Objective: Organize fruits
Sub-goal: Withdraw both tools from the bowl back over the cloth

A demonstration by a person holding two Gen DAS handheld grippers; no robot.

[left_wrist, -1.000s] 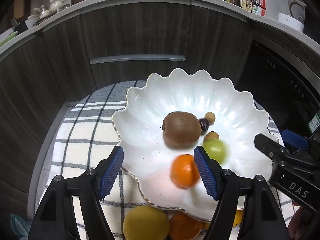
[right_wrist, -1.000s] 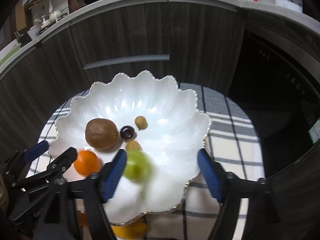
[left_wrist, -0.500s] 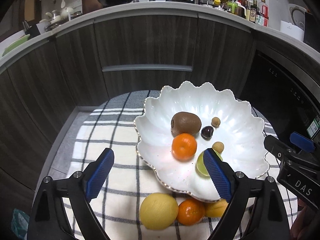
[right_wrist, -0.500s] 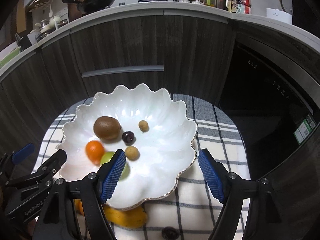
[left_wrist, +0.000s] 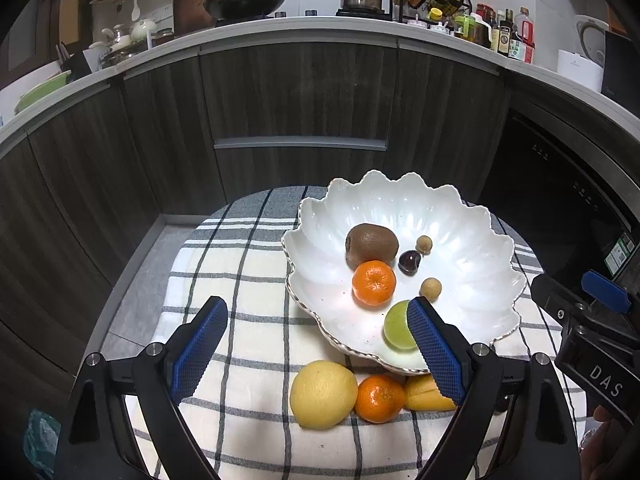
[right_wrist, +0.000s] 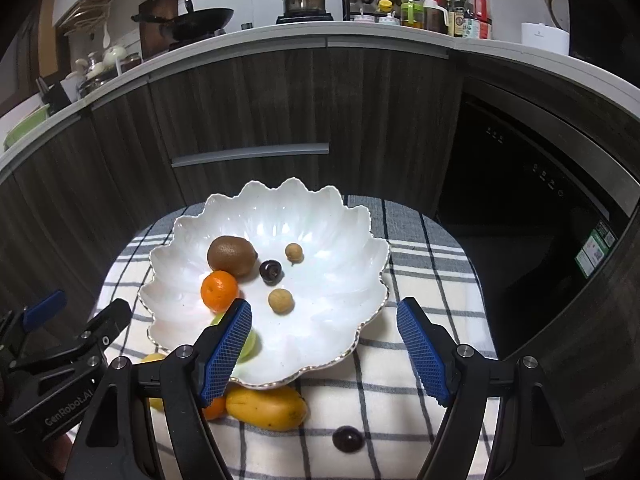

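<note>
- Both grippers hang above the near side of a small round table covered in a checked cloth (left_wrist: 248,280), angled down at a white scalloped bowl (left_wrist: 472,248).
- Left gripper (left_wrist: 316,350): jaws spread wide with nothing between the pads, just cloth and the bowl's near-left rim underneath. Its right pad overlaps the green fruit (left_wrist: 396,330) in the left view, but it isn't gripping it.
- Right gripper (right_wrist: 324,348): jaws parted too, a bit less wide, also empty. Between them you only see the near-right part of the bowl and its wavy gold-edged rim.
- In the bowl: a kiwi (left_wrist: 371,244) toward the back left, a tangerine (left_wrist: 374,282) touching its front, a dark cherry (left_wrist: 410,261) just right of those, and two small tan round fruits (left_wrist: 430,289). The green fruit sits near the front rim.
- The right half of the bowl is bare white, so that's where the room is.
- Outside the bowl, tight against its near edge: a yellow citrus (left_wrist: 323,394), a second tangerine (left_wrist: 379,398) touching it, and a mango (right_wrist: 266,406) partly tucked under the rim.
- A loose dark cherry (right_wrist: 348,439) lies alone on the cloth, closer in than the mango.
- The cloth left of the bowl is open all the way to the table edge.
- Dark wood cabinets (left_wrist: 296,92) curve close behind the table, and a black appliance front (right_wrist: 532,208) stands right beside its right edge.
</note>
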